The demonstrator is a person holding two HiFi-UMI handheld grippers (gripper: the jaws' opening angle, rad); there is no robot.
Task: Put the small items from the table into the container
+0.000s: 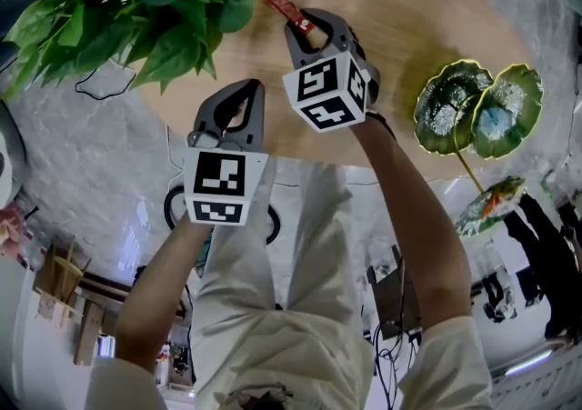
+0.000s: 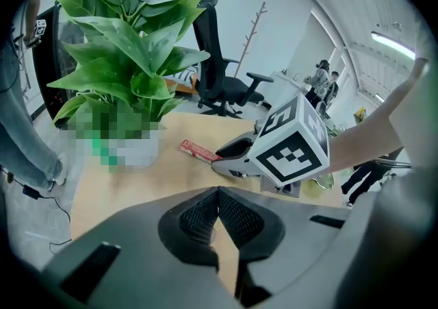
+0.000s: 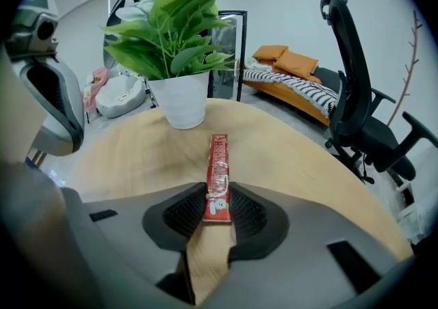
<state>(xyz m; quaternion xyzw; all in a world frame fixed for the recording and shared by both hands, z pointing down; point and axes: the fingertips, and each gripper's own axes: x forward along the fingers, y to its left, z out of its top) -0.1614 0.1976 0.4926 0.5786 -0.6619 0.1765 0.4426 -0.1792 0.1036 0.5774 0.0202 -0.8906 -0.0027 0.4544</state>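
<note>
Step in hand: picking up the first small item, as I judge it.
Right claw (image 3: 217, 215): pinching the near end of the red packet (image 3: 218, 170).
Red packet: flat on the surface (image 3: 287, 157), just before the potted plant (image 3: 174, 47), pointing at its pot.
Left claw (image 2: 217, 222): pressed together, empty, idle beside the plant.
Next move: lift cleanly and carry away from the plant to the leaf-shaped dish (image 1: 477, 108), probably the container. Held by its end, the packet may droop.
</note>
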